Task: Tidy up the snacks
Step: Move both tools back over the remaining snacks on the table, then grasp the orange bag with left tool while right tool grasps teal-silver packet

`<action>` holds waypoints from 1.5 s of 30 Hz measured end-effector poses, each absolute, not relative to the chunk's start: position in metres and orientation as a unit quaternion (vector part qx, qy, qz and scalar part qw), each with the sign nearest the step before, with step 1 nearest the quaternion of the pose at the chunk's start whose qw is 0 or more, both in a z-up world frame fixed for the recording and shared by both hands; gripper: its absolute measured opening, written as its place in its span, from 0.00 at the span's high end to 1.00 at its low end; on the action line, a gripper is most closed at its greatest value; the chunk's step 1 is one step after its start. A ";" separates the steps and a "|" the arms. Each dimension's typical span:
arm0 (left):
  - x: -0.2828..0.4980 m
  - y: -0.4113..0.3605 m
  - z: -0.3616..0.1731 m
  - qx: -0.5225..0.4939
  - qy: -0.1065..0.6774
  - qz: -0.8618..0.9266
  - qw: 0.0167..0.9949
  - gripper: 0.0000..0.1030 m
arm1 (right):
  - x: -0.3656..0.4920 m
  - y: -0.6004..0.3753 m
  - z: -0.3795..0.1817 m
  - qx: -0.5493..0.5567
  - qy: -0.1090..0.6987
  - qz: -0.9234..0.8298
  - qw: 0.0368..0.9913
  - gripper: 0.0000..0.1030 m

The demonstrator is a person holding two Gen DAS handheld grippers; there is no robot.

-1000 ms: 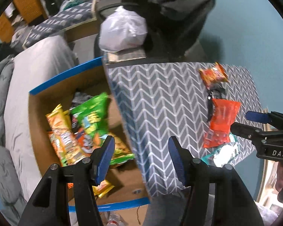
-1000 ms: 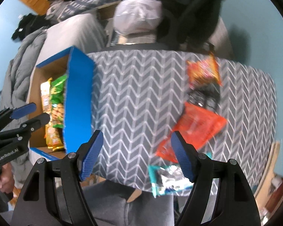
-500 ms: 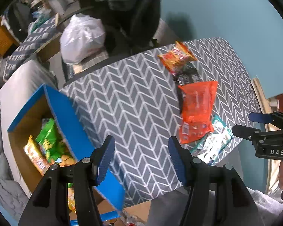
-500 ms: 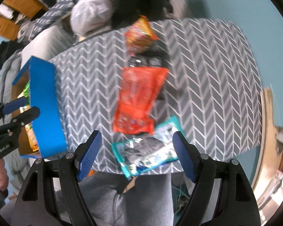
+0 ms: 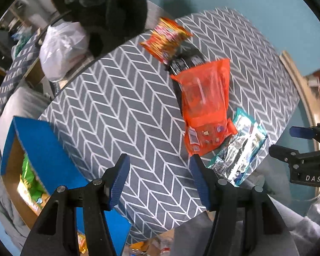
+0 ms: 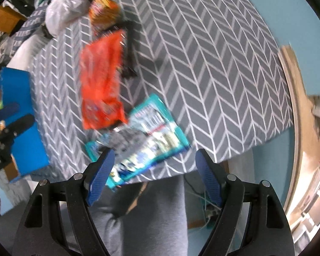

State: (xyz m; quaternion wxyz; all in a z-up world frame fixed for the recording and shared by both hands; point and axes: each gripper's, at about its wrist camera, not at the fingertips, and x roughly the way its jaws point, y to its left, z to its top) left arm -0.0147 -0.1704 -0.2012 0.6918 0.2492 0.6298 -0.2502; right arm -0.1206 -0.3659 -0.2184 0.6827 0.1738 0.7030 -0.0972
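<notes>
Snacks now fill the middle of both views, where a second ago your left gripper (image 5: 159,178) hung over the blue cardboard box (image 5: 42,147); you have swung away from it, so another pick looks next. Both grippers are spread and empty, the right gripper (image 6: 153,173) low in its frame just above the teal packet (image 6: 143,140). The red bag (image 5: 204,104) overlaps that packet. At lower left, the box holds green and yellow chip bags (image 5: 28,181).
</notes>
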 end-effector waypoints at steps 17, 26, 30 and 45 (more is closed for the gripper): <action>-0.043 -0.193 -0.267 0.303 0.626 -0.254 0.673 0.42 | -0.168 -0.389 -0.285 0.191 0.723 -0.138 0.649 0.24; -0.044 -0.193 -0.298 0.308 0.633 -0.241 0.668 0.42 | -0.158 -0.382 -0.310 0.164 0.729 -0.137 0.650 0.24; -0.048 -0.195 -0.310 0.307 0.642 -0.239 0.661 0.42 | -0.149 -0.390 -0.313 0.153 0.729 -0.142 0.652 0.24; -0.064 -0.213 -0.318 0.244 0.679 -0.253 0.645 0.41 | -0.092 -0.477 -0.305 0.158 0.686 -0.166 0.691 0.24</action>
